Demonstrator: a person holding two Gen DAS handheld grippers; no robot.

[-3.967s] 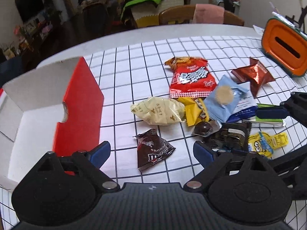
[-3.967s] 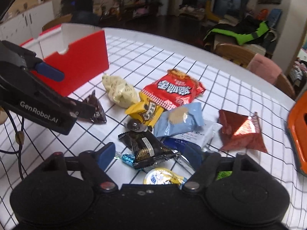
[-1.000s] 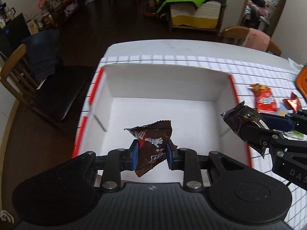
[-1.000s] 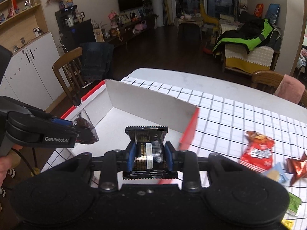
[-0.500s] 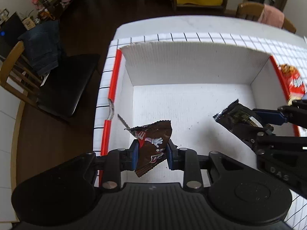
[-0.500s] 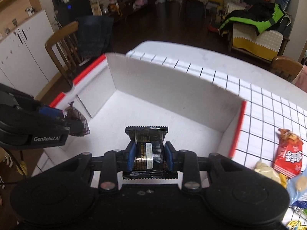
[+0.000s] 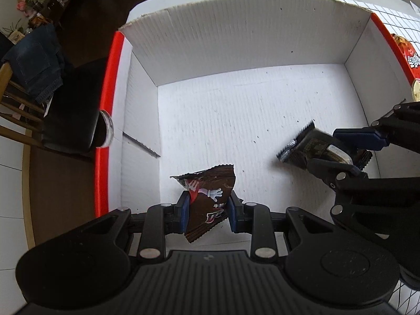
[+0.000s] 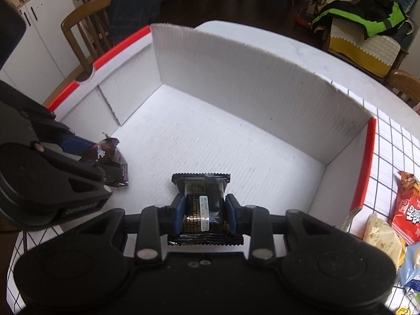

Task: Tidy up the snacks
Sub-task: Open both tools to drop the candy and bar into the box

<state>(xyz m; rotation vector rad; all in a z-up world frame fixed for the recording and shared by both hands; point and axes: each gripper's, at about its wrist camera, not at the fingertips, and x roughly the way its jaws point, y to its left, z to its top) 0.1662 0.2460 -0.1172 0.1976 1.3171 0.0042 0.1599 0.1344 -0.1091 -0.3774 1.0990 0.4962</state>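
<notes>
My left gripper [image 7: 207, 211] is shut on a brown M&M's packet [image 7: 207, 199] and holds it low inside the white box with red edges [image 7: 236, 31]. My right gripper [image 8: 204, 211] is shut on a black snack packet [image 8: 202, 202], also inside the box [image 8: 236, 60], near its right side. The right gripper and its packet [image 7: 307, 149] show at the right of the left wrist view. The left gripper with the brown packet [image 8: 110, 157] shows at the left of the right wrist view. The box floor holds nothing else.
Other snacks lie on the gridded tablecloth right of the box: a red bag [image 8: 407, 210], a pale yellow packet [image 8: 380, 233] and a light blue packet [image 8: 412, 270]. A wooden chair with jeans [image 8: 105, 18] stands beyond the table's far left edge.
Both grippers have moved further down and forward into the box with their packets still held. The box walls now fill both views.
</notes>
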